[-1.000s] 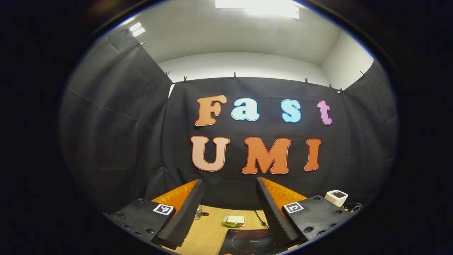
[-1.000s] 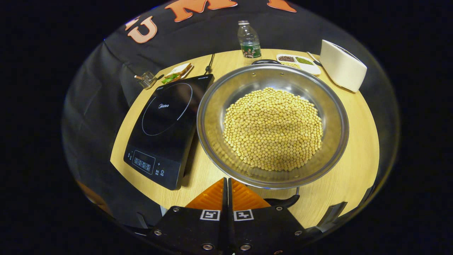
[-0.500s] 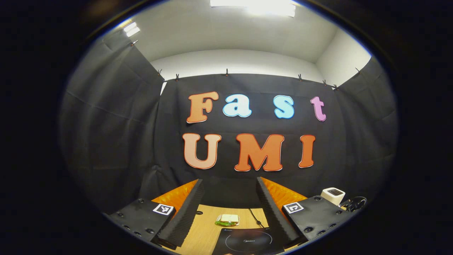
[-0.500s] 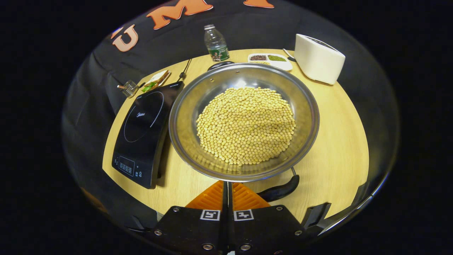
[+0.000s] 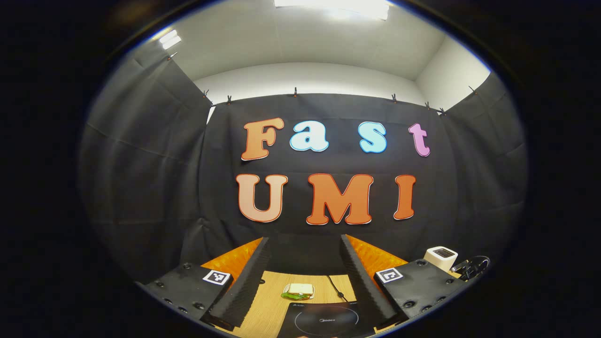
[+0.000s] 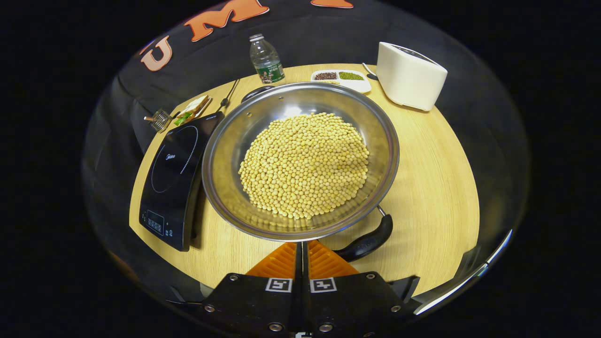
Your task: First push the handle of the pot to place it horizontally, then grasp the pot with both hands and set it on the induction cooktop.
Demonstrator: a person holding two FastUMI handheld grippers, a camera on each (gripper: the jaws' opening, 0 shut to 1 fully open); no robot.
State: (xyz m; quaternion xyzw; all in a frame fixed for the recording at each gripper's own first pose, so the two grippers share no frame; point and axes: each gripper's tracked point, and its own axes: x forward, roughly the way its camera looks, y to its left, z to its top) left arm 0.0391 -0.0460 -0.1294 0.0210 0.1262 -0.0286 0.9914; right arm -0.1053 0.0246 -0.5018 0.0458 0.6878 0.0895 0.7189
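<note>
While my right gripper (image 6: 301, 246) hung with its fingers pressed flat together and nothing between them, its tips sat just beside the pot's black curved handle (image 6: 364, 241) at the near rim; I could not tell whether they touched it. That handle lay at a slant, running from its rivet at the lower right of the rim down toward the closed tips. I judged the first step, pushing the handle to horizontal, to be in hand but not finished.

The wide stainless-steel pot (image 6: 225, 141), heaped with pale yellow soybeans (image 6: 304, 164), stood on the round light-wood table (image 6: 436, 178), just beside the flat black induction cooktop (image 6: 171, 180) on its left side. The cooktop's glass was bare. A second dark handle (image 6: 257, 91) showed at the pot's far rim.

My left gripper (image 5: 305, 281) was held high and level, fingers spread wide and empty, aimed at the booth wall with only the far part of the cooktop (image 5: 324, 321) below it. It was well apart from the pot.

Everything after the push was left as I read it: bringing the left gripper down to one handle, closing both grippers on the pot, lifting the heavy load level, and setting it on the cooktop.
</note>
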